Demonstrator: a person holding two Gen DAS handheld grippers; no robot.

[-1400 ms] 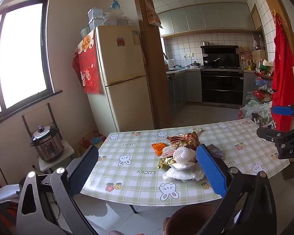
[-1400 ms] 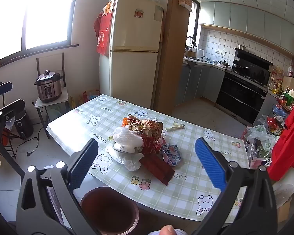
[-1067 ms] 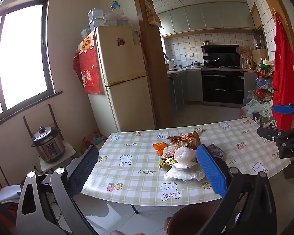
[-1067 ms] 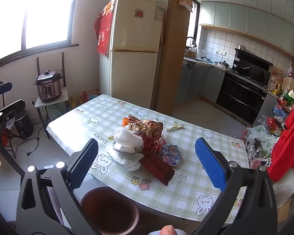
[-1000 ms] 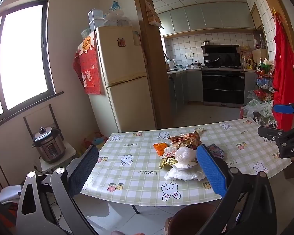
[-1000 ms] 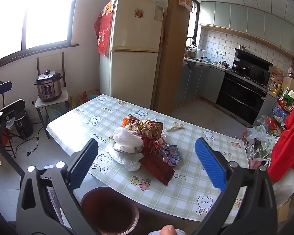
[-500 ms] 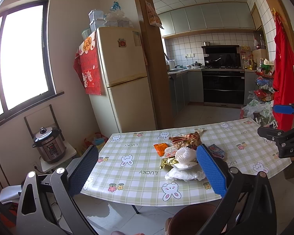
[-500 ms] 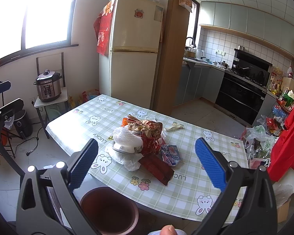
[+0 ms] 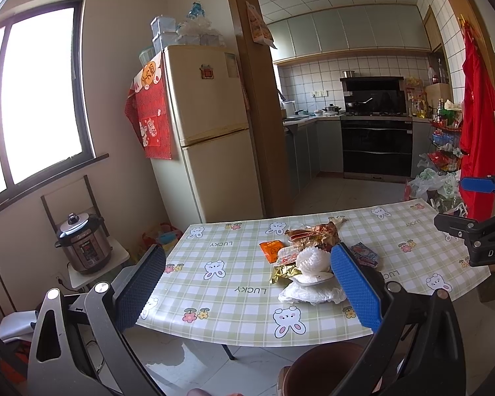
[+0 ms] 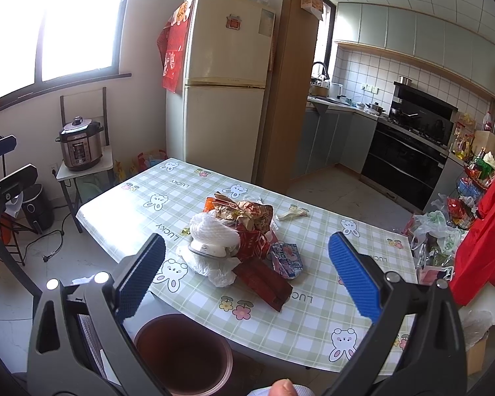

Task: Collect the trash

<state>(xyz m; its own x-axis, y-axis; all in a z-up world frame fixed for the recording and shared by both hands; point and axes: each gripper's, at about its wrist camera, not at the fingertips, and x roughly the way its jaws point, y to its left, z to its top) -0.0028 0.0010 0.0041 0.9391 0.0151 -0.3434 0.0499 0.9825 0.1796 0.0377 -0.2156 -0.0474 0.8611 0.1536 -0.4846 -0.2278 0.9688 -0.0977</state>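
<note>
A heap of trash lies mid-table: crinkled snack wrappers, a white foam net on a small bowl, white tissue, an orange packet, a dark red wrapper and a small blue-pink pack. A brown round bin stands on the floor at the table's near edge. My left gripper is open and empty, held back from the table. My right gripper is open too, above the near edge, nothing between its fingers. Each gripper shows at the other view's edge.
The table wears a green checked cloth with bunnies. A cream fridge and a wooden pillar stand behind it. A pressure cooker rests on a small stand at left. Bags and a rack crowd the floor at right.
The left wrist view has drifted very slightly; the table and trash sit a touch lower in it. Both grippers stay open and nothing on the table has moved.
</note>
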